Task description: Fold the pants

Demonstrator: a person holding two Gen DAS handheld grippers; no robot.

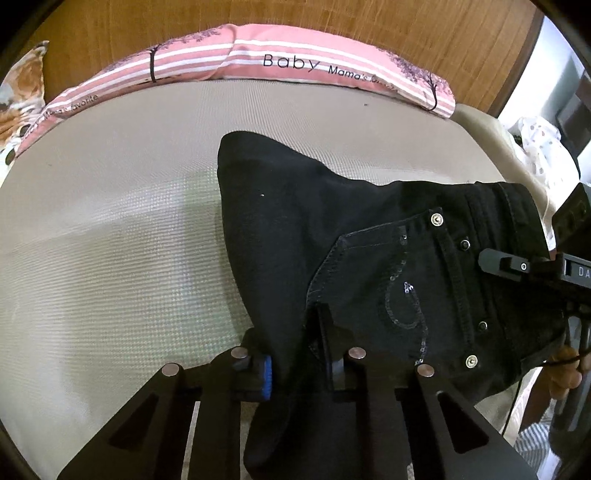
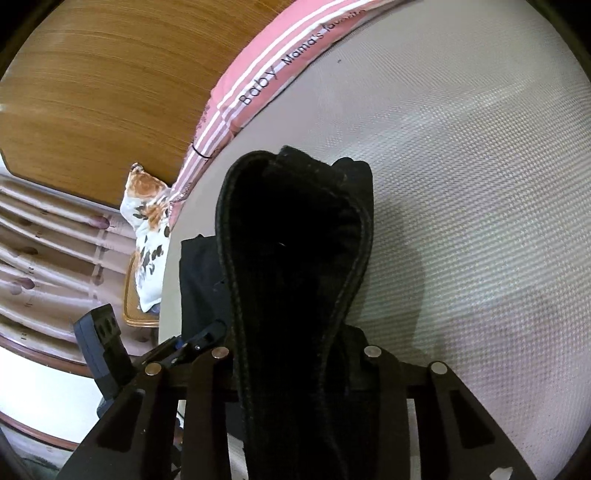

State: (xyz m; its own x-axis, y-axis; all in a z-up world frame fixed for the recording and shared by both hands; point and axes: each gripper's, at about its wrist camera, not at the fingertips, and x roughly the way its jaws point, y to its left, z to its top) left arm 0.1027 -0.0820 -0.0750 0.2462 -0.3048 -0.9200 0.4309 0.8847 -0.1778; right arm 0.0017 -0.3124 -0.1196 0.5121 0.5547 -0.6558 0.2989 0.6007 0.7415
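Both tongs clamp the black pants [image 1: 354, 236]: left tongs [image 1: 295, 354] pinch a near fold, right tongs [image 2: 295, 354] grip the waistband, lifted off the bed [image 1: 110, 229].

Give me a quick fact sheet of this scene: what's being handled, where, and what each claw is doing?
item: black jeans, sequinned back pocket facing up
surface: beige mattress
behind: pink striped pillow, wooden headboard
left gripper: pinching a fold of the jeans
right gripper: closed on the jeans' seamed edge
stage: fabric gripped by both, fold not finished
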